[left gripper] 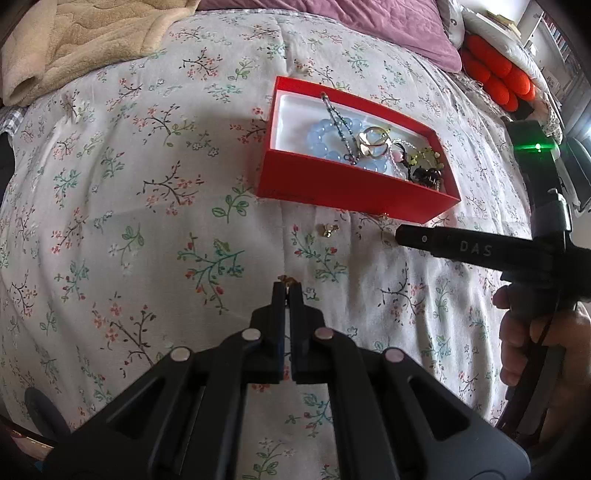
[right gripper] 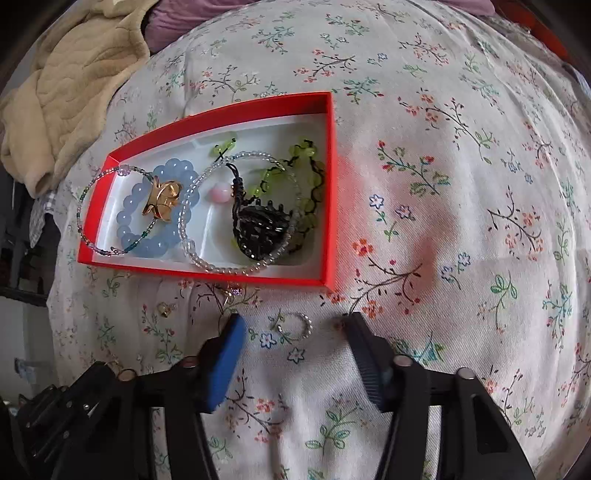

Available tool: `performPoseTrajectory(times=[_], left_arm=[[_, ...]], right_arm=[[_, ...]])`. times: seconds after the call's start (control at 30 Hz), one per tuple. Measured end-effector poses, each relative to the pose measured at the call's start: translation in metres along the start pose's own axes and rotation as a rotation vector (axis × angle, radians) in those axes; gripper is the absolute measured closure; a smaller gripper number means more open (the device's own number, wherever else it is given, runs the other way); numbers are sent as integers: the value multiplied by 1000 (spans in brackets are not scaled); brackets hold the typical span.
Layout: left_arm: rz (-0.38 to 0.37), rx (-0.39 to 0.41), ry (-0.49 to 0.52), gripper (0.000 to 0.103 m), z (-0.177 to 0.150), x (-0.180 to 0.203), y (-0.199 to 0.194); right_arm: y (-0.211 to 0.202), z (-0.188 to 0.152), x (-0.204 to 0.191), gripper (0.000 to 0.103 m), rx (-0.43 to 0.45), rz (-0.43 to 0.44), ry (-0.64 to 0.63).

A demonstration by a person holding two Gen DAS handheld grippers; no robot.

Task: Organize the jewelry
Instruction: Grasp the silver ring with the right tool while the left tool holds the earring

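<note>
A red box [left gripper: 351, 192] with a white inside lies on the floral bedspread; it also shows in the right wrist view [right gripper: 330, 192]. It holds a blue bead bracelet [right gripper: 133, 206], a gold ring [right gripper: 164, 199], a clear bead bracelet [right gripper: 221, 267], green beads and a black piece [right gripper: 262, 225]. My left gripper [left gripper: 287, 285] is shut on a small gold piece [left gripper: 286, 278] above the bedspread. My right gripper [right gripper: 295, 325] is open around a small silver ring [right gripper: 295, 325] lying on the bedspread. A small gold earring [left gripper: 328, 229] lies in front of the box, also visible in the right wrist view [right gripper: 165, 308].
A beige blanket [left gripper: 74, 44] lies at the far left of the bed and a purple pillow [left gripper: 332, 14] at the back. Orange cushions [left gripper: 495, 77] sit at the far right. A small purple bead piece [right gripper: 234, 290] lies just outside the box's near wall.
</note>
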State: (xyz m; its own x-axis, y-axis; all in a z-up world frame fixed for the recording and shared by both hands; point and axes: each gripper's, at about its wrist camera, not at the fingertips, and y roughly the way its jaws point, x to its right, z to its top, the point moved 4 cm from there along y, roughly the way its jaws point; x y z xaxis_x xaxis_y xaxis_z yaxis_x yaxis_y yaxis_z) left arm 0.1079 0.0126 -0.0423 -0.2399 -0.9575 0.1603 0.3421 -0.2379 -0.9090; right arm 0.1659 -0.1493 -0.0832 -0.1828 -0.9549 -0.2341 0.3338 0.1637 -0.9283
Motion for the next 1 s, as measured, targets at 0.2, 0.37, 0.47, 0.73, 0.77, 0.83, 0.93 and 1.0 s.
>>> performPoseTrajectory(times=[0.2,0.37,0.47,0.73,0.77,0.83,0.93,1.0], left_arm=[[-6,-6,-9,101,1,-4,1],[-12,-9,-22,100,2,-6,1],[-30,-16,-36,100,2,-7,1],[-42,-11,-44,101,5,-7,-1],[-42,-11,-43,101,5,-7,-1],[-49,-9,-46,100,5,-7,-2],[-57,-6,-49,101,5,-6,-5],[-61,-3,-52,100,5,-6,-6]], right_arm=[[6,3,-6,71,2,-2,-17],[3,-4,-1,83,-2,8,-21],[1,-6,1,83,1,10,-21],[-9,-12,5,84,2,47,-15],[-11,-12,5,84,3,51,-14],[-17,-15,6,84,7,61,-12],[-24,-17,9,84,15,72,-8],[-29,-17,11,84,20,82,-6]])
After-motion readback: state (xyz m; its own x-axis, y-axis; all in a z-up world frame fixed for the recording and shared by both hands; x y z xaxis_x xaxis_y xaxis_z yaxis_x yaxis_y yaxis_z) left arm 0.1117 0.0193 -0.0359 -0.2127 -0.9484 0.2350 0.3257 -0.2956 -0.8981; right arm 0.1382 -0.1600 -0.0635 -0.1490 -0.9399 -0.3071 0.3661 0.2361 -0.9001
